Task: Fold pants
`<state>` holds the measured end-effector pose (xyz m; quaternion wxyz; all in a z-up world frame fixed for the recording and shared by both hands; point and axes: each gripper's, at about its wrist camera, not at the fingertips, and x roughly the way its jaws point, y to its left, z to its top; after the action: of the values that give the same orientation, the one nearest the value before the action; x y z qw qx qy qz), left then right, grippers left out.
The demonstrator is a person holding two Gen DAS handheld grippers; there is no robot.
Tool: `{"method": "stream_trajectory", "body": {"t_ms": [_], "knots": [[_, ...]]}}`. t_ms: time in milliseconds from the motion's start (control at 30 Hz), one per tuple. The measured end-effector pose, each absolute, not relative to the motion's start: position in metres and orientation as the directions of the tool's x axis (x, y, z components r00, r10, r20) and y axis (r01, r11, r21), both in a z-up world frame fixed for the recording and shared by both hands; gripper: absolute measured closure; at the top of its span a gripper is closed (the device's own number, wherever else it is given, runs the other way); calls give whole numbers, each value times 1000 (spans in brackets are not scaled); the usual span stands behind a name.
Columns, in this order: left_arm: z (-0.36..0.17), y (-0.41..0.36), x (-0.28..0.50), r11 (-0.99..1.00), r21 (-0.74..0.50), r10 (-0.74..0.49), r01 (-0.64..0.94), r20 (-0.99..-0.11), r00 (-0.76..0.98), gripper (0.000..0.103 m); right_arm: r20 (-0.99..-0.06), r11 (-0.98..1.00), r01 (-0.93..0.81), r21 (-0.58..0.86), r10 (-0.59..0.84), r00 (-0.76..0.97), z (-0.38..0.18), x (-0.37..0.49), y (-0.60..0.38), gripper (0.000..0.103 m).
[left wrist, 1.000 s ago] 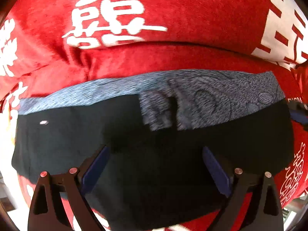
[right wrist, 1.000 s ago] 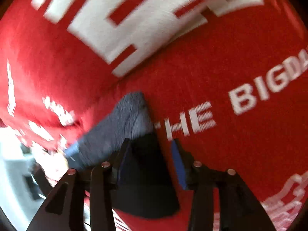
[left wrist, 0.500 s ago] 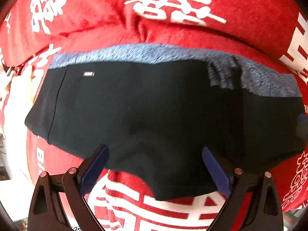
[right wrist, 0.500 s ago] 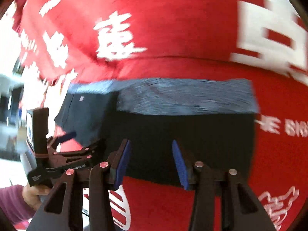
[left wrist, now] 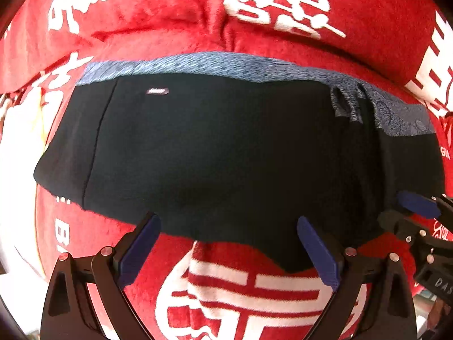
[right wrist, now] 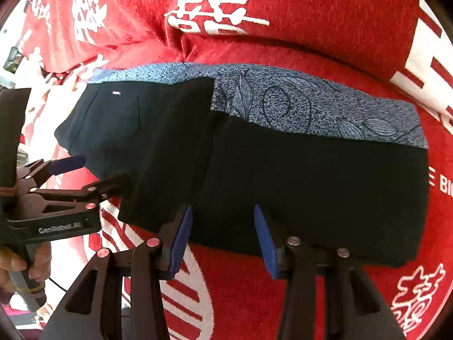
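The black pants (left wrist: 226, 153) lie folded into a wide band on the red blanket, with a blue-grey patterned strip (left wrist: 220, 65) along the far edge. They also show in the right wrist view (right wrist: 283, 170). My left gripper (left wrist: 228, 250) is open and empty, just short of the near edge of the pants. My right gripper (right wrist: 222, 235) is open and empty at the near edge too. The left gripper also shows at the left of the right wrist view (right wrist: 85, 172). The right gripper's fingertips (left wrist: 416, 204) show at the right of the left wrist view.
A red blanket with white characters and lettering (left wrist: 254, 2) covers the whole surface under the pants (right wrist: 311, 14). It has ridges and creases behind the pants. A hand (right wrist: 17, 266) holds the left gripper's handle at the lower left.
Both grippers have pulled back from the pants. The right gripper, earlier around a corner of the cloth, now stands open and clear of it, facing the whole folded band. The left view has widened likewise.
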<state>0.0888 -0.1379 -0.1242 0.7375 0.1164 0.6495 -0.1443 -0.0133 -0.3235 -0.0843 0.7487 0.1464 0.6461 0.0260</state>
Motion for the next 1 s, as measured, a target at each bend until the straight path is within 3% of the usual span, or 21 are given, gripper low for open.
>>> {"method": "stream_trajectory", "body": {"t_ms": [233,1000], "knots": [[-123,-101,92,951,-29,-65,309,-992,105,5,-977,962,191,197,176,118,-81,-9,-314,54],[-127,-33,115,982,-70,-88,175,-991,96,5,-967,962,107,250,253,-12,-88,-4,-238,44]]}}
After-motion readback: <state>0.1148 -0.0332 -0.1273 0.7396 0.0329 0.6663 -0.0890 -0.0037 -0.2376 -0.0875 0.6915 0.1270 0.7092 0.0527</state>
